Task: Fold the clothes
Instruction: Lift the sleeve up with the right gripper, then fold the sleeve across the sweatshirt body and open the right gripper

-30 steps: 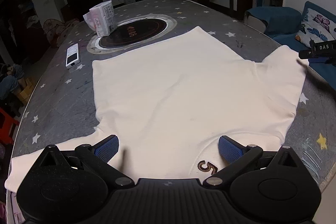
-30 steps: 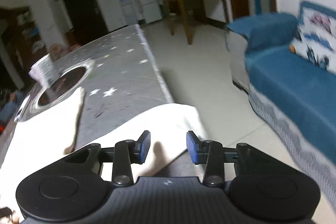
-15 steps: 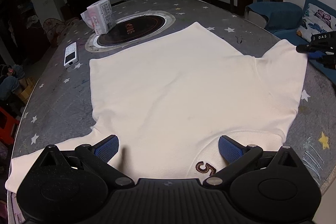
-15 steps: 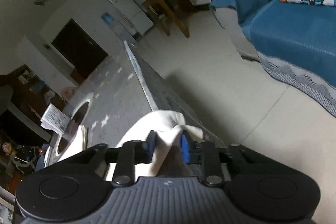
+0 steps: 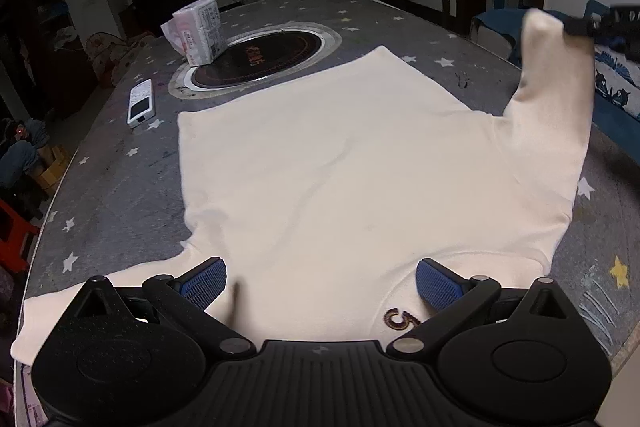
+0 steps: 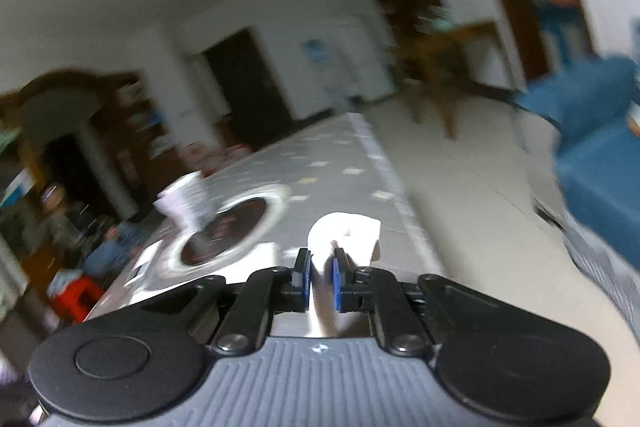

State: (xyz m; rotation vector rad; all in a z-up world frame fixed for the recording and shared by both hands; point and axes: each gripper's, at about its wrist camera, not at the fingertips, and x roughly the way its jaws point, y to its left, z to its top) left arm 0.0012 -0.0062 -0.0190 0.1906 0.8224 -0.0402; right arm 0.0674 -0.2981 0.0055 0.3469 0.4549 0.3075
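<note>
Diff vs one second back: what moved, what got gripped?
The right hand-held gripper has just been closing, now clamped on the cream shirt's sleeve, which has risen off the table. The left hand-held gripper stays open over the shirt; tissue pack and remote unmoved.

Cream T-shirt (image 5: 340,163): short-sleeved, spread flat on star-print table, front down or up can't tell. Small dark embroidered "5" mark (image 5: 401,319) near collar edge, at near side of shirt. Hem at far side, one hem corner pointing twd round burner inset. One sleeve (image 5: 100,297) lies flat, reaching near-left table edge. Other sleeve (image 5: 554,83) lifted off table, standing up at far right, tip pinched; in right-wrist view same sleeve tip (image 6: 346,235) bunched, cloth betw blue pads. Body smooth, few faint wrinkles.
</note>
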